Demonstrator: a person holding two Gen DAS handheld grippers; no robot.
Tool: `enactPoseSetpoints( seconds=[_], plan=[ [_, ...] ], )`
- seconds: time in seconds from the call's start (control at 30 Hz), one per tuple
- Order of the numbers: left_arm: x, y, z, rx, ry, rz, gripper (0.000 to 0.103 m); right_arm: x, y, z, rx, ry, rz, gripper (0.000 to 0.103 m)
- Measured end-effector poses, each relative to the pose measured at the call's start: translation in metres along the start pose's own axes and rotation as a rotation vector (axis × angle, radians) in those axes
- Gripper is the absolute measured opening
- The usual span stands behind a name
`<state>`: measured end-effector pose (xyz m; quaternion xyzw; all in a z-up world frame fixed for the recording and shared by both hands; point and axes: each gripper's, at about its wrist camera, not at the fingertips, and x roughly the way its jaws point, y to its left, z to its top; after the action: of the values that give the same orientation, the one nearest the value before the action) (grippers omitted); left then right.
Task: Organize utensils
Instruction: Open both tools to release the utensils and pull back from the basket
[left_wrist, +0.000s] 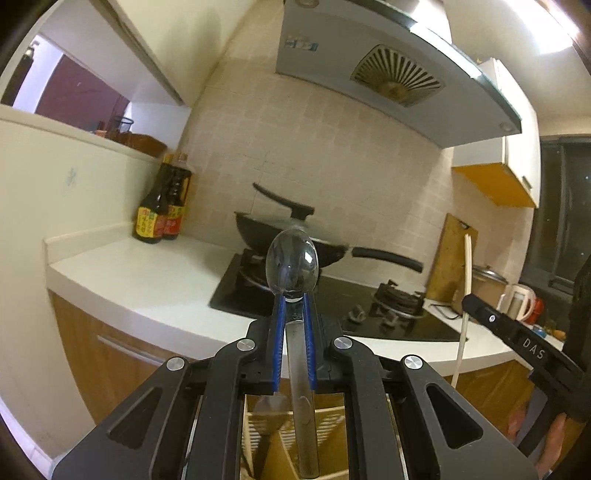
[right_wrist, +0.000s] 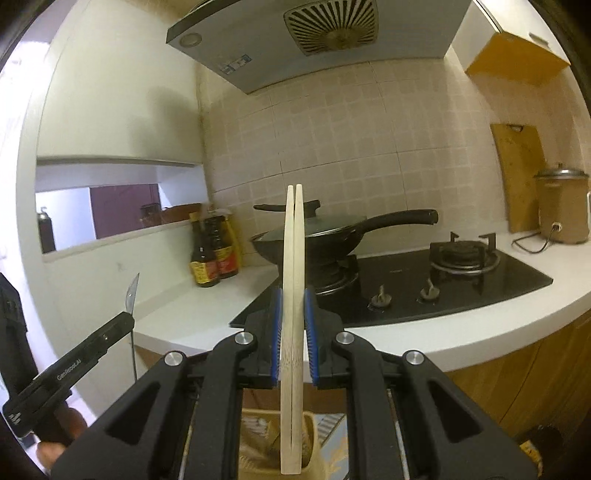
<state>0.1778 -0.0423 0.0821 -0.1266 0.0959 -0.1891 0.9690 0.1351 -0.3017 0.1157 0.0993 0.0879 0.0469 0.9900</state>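
Observation:
My left gripper (left_wrist: 294, 295) is shut on a metal spoon (left_wrist: 292, 260), held upright with the bowl up and the handle running down toward a wooden utensil holder (left_wrist: 328, 421) below. My right gripper (right_wrist: 293, 295) is shut on a pair of pale chopsticks (right_wrist: 293, 258), upright, lower ends over a woven utensil holder (right_wrist: 255, 435). The right gripper with the chopsticks (left_wrist: 466, 291) shows at the right of the left wrist view. The left gripper with the spoon (right_wrist: 131, 295) shows at the left of the right wrist view.
A black wok with lid (left_wrist: 291, 236) sits on a black gas hob (left_wrist: 332, 306) set in a white counter (left_wrist: 147, 280). Two sauce bottles (left_wrist: 162, 206) stand in the corner. A cutting board (right_wrist: 521, 177), a cooker pot (right_wrist: 561, 206) and a kettle (left_wrist: 521, 301) stand at the right.

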Motion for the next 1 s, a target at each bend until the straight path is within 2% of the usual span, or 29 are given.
enactPoseSetpoints(
  seconds=[0.27,0.47,0.6,0.67,0.7,0.73,0.77,0.83,0.87,0.93,1.0],
  plan=[
    [0.007,-0.006,-0.021,0.134,-0.063,0.141,0.008,0.019,-0.005,-0.019,0.048,-0.043,-0.015,0.009],
    [0.007,-0.003,-0.03,0.147,-0.071,0.167,0.009,0.024,0.001,-0.033,0.025,-0.057,-0.035,0.01],
    [0.002,0.006,-0.038,0.116,-0.056,0.135,0.01,0.021,0.004,-0.046,0.009,-0.039,-0.037,0.01],
    [-0.005,0.014,-0.039,0.084,-0.03,0.1,0.018,0.016,0.001,-0.05,0.022,-0.011,-0.019,0.011],
    [-0.009,0.018,-0.039,0.068,-0.022,0.085,0.026,0.012,-0.001,-0.052,0.027,-0.007,-0.015,0.013],
    [-0.014,0.021,-0.04,0.053,-0.014,0.069,0.036,0.005,-0.002,-0.053,0.032,-0.002,-0.009,0.021],
    [-0.02,0.025,-0.039,0.037,-0.006,0.05,0.041,-0.001,-0.003,-0.053,0.033,0.003,-0.005,0.027],
    [-0.034,0.031,-0.039,0.013,0.005,0.018,0.059,-0.017,-0.004,-0.055,0.023,0.014,-0.003,0.047],
    [-0.043,0.035,-0.039,0.0,0.018,0.004,0.064,-0.025,-0.003,-0.057,0.018,0.018,-0.001,0.048],
    [-0.056,0.04,-0.04,-0.022,0.049,-0.021,0.08,-0.041,-0.002,-0.063,0.02,0.044,0.013,0.049],
    [-0.07,0.042,-0.047,-0.035,0.086,-0.04,0.085,-0.056,0.001,-0.076,0.02,0.087,0.021,0.054]
  ],
)
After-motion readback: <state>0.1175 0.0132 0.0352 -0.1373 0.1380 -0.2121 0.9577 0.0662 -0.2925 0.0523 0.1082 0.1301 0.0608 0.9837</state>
